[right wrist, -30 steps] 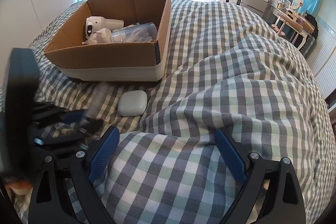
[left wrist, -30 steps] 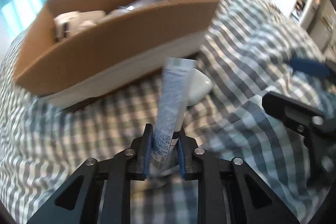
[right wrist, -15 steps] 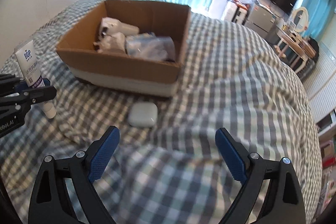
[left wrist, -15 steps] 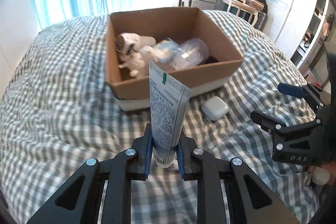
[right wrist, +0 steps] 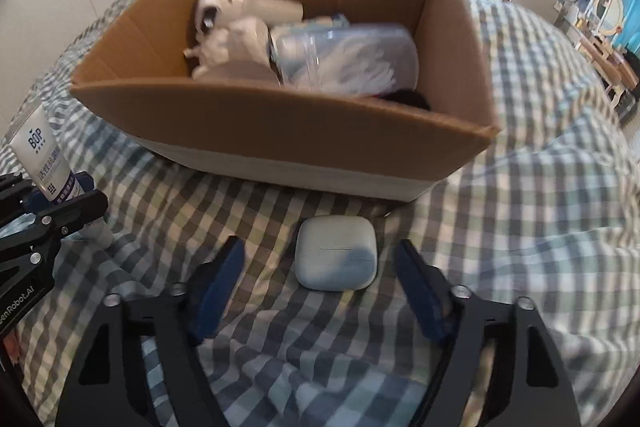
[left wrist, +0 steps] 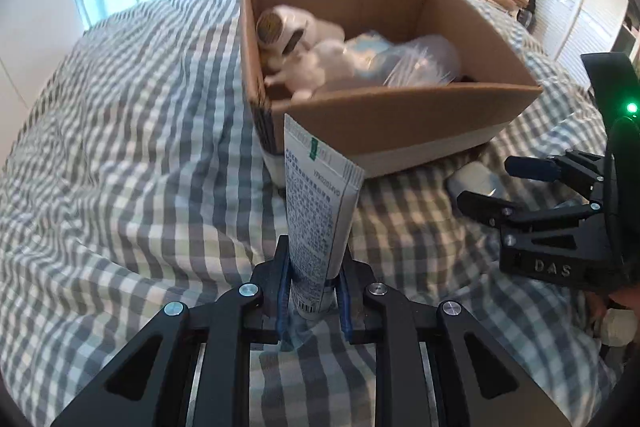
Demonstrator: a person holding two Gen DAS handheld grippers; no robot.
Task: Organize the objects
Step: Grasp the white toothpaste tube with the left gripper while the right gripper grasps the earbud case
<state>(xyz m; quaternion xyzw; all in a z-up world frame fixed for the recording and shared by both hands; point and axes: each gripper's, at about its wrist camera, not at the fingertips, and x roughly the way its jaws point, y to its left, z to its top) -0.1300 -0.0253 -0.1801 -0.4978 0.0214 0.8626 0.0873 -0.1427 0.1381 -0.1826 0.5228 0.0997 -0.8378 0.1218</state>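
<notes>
The white tube (left wrist: 316, 227) is hiding its own cap end behind the left gripper (left wrist: 313, 301). In the left wrist view, the right gripper (left wrist: 496, 183) is covering most of the white case (left wrist: 474, 181), and its body is running off the right edge. Inside the cardboard box (left wrist: 400, 115), the white items (left wrist: 296, 39) and clear bag (left wrist: 400, 61) are blurring too much to identify. The box's near wall is concealing its floor.

A bed (right wrist: 540, 187) covered in a rumpled grey, white and pale green checked quilt carries an open brown cardboard box (right wrist: 288, 135) with a white lower band, and a white rounded-square case (right wrist: 336, 259) lying flat on the quilt just in front of that box.
</notes>
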